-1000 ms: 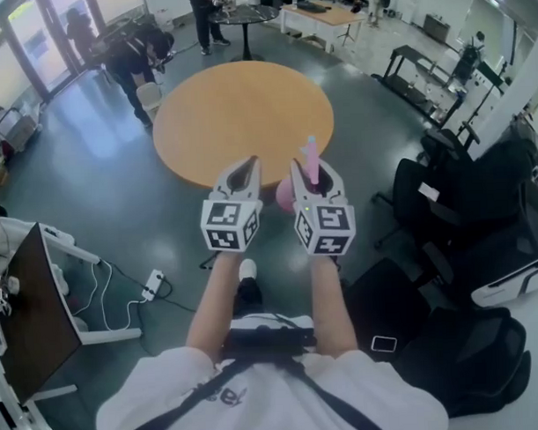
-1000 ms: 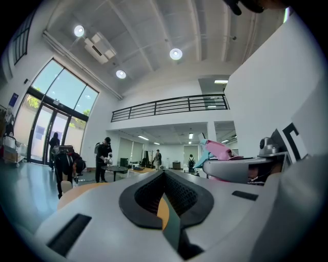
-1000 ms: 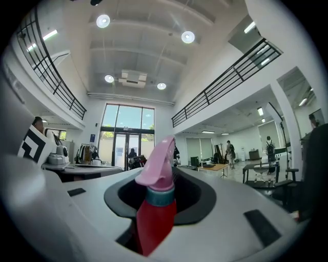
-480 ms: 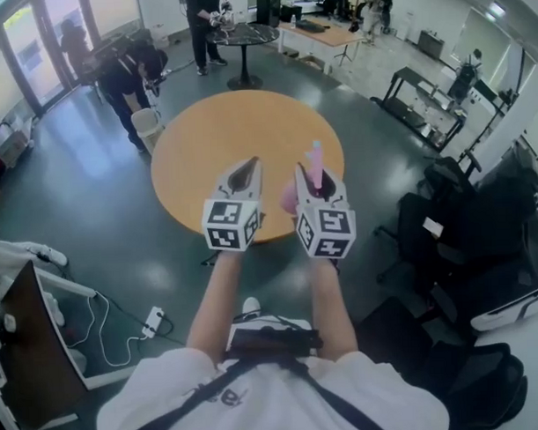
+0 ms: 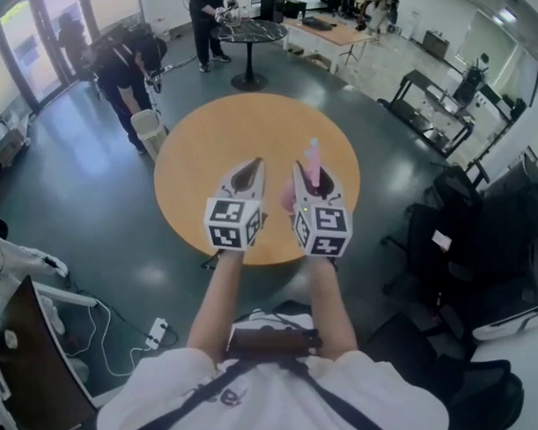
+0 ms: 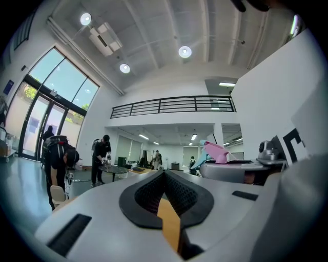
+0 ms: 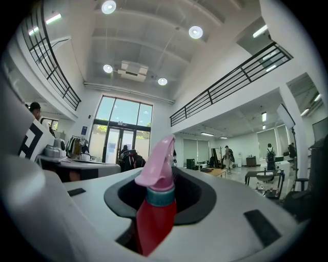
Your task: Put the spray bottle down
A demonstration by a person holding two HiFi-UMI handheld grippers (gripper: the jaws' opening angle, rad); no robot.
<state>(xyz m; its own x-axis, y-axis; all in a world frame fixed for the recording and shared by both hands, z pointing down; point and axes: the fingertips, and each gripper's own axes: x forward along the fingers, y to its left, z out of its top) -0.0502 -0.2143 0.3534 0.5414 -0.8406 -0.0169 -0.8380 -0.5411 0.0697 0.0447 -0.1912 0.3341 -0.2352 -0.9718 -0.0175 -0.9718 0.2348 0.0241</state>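
In the head view my right gripper [image 5: 309, 171] is shut on a spray bottle [image 5: 313, 157], whose pink trigger head sticks up between the jaws. The right gripper view shows the bottle [image 7: 155, 207] upright, with a red body, a teal collar and a pink head, clamped between the black pads of that gripper [image 7: 171, 176]. My left gripper [image 5: 253, 166] is held level beside it, jaws closed to a point with nothing in them; its own view shows the black pads of the left gripper [image 6: 164, 173] meeting. Both hover over the near edge of a round wooden table [image 5: 214, 145].
Black office chairs [image 5: 482, 246] crowd the right side. A person bends over a white bin [image 5: 147, 127] beyond the table's far left. A small dark round table [image 5: 252, 30] stands farther back. A desk [image 5: 31, 350] and a power strip [image 5: 155, 332] lie at the near left.
The person has walked forward: the round table has come nearer and now lies under both grippers' tips. The bottle stays clamped in the right gripper; the left stays closed.
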